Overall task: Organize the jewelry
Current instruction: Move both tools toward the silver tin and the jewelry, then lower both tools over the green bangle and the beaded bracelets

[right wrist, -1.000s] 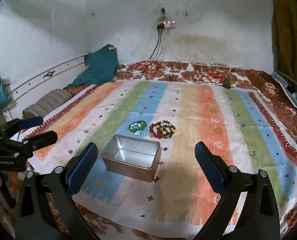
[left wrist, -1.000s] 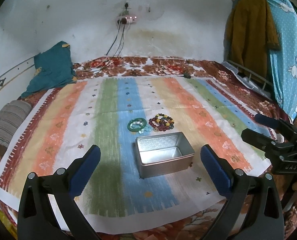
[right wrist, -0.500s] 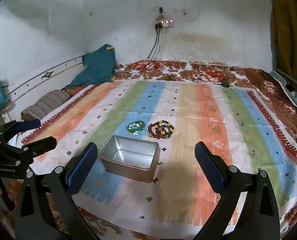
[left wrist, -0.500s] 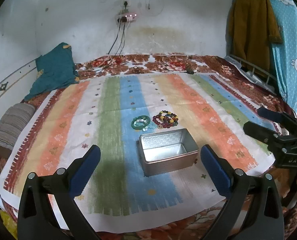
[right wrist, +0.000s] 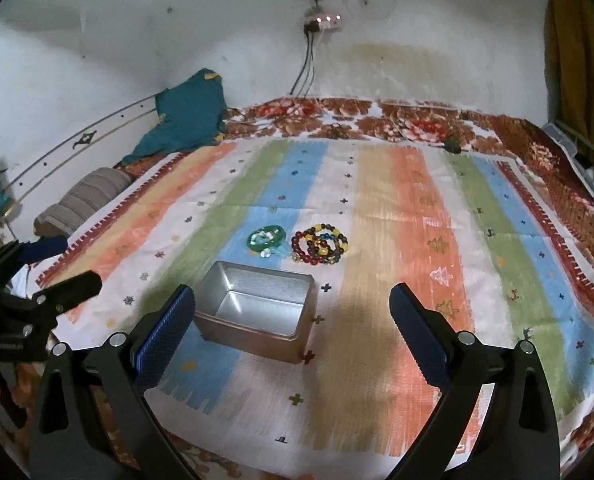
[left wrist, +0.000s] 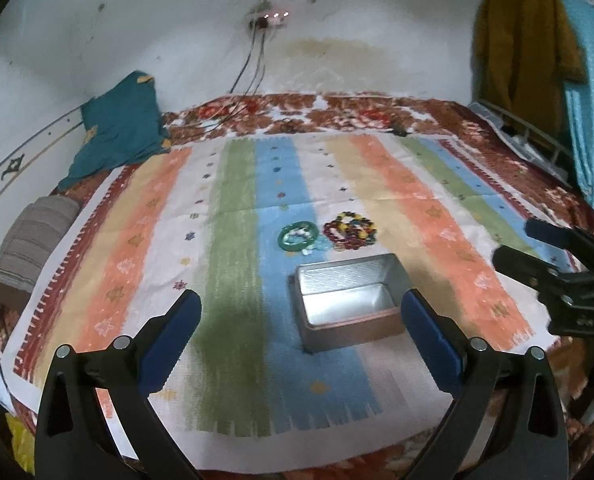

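Both grippers, left (left wrist: 299, 332) and right (right wrist: 291, 330), hover spread and empty; tin (right wrist: 255, 310) lies open beside bangle (right wrist: 267, 238) and beads (right wrist: 319, 243), ready for loading.

This is a bedroom in a home: a bed (left wrist: 97, 312) with a striped cloth (left wrist: 233, 240), a pillow (left wrist: 29, 240), clothes hanging (left wrist: 525, 40) beside it, and a wall socket (right wrist: 323, 20) with cables.

No legible text; gripper (left wrist: 577, 322) marking perhaps lettering, blurred.

Both wrist views look forward-down from near bed edge, sharing striped cloth (left wrist: 233, 208) and tin (right wrist: 257, 304).
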The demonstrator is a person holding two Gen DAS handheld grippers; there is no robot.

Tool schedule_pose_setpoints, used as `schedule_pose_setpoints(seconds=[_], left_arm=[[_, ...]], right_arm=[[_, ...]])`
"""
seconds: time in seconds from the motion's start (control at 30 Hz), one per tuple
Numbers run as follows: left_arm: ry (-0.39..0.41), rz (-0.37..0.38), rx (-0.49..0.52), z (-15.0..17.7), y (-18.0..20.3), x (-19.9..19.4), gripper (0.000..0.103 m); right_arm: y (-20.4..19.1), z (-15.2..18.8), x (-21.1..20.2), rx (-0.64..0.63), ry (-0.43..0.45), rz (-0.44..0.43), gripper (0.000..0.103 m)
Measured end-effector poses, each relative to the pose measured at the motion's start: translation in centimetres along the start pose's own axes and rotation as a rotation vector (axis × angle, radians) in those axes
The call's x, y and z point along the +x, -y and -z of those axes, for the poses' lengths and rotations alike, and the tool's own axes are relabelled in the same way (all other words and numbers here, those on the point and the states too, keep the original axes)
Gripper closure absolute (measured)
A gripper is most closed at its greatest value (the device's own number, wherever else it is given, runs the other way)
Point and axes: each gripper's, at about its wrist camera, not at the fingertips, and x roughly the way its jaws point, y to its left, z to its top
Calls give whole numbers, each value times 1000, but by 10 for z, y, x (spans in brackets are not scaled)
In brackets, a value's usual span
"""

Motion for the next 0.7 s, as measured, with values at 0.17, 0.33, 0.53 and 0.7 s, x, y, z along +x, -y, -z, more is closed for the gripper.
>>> schedule_pose_setpoints(seconds=[0.17, 0.33, 0.53, 0.7], left_arm=[[-19, -22, -5, -11, -6, 13, 6], [-32, 5, 10, -15, -4, 18, 6], [-46, -32, 60, -26, 2, 33, 6], [-87, -59, 43, -35, -1, 49, 6]], right_arm=[[9, -7, 8, 28, -13, 0, 4], [10, -14, 15, 30, -20, 7, 4], [10, -22, 25, 23, -32, 23, 4], [12, -28, 32, 33, -43, 29, 4]])
